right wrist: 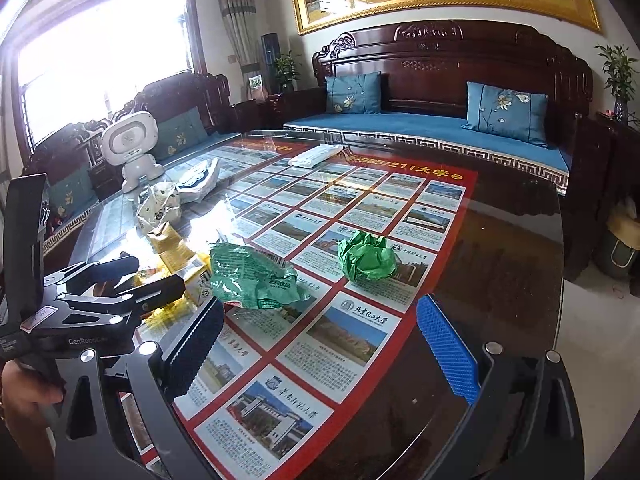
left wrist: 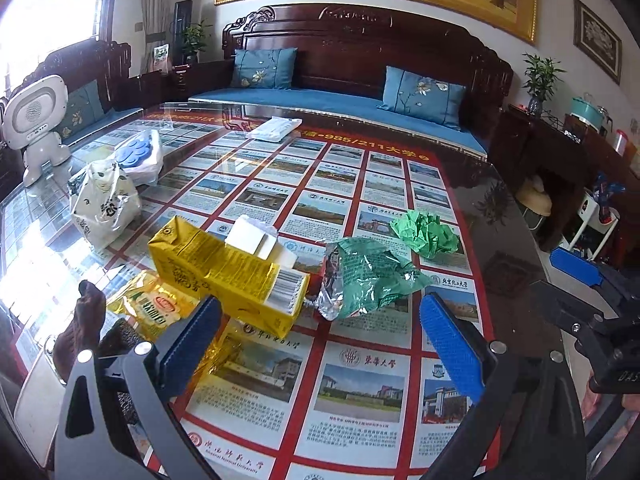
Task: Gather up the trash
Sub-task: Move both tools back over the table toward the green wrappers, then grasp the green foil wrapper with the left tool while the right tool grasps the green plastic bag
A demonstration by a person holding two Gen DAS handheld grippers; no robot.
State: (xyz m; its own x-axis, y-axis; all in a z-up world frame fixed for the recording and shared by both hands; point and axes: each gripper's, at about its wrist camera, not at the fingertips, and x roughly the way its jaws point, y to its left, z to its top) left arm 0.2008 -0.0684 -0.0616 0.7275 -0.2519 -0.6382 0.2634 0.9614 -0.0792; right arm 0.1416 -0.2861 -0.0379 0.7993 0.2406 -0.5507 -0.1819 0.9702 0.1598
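Note:
Trash lies on a glass-topped table (left wrist: 500, 240). A yellow drink carton (left wrist: 228, 276) lies on its side just ahead of my open left gripper (left wrist: 320, 320), whose left finger is beside its near end. Right of the carton lie a crumpled green foil wrapper (left wrist: 364, 276) and a green paper ball (left wrist: 426, 234). A yellow snack packet (left wrist: 156, 308) sits at the left. My right gripper (right wrist: 320, 332) is open and empty; the green foil wrapper (right wrist: 256, 276) and the green paper ball (right wrist: 366, 256) lie ahead of it.
A white printed bag (left wrist: 104, 204), a bag with blue discs (left wrist: 138, 154) and a white robot toy (left wrist: 38, 128) stand at the table's left. A white packet (left wrist: 274, 128) lies at the far edge. A dark wooden sofa with blue cushions (left wrist: 360, 104) is behind.

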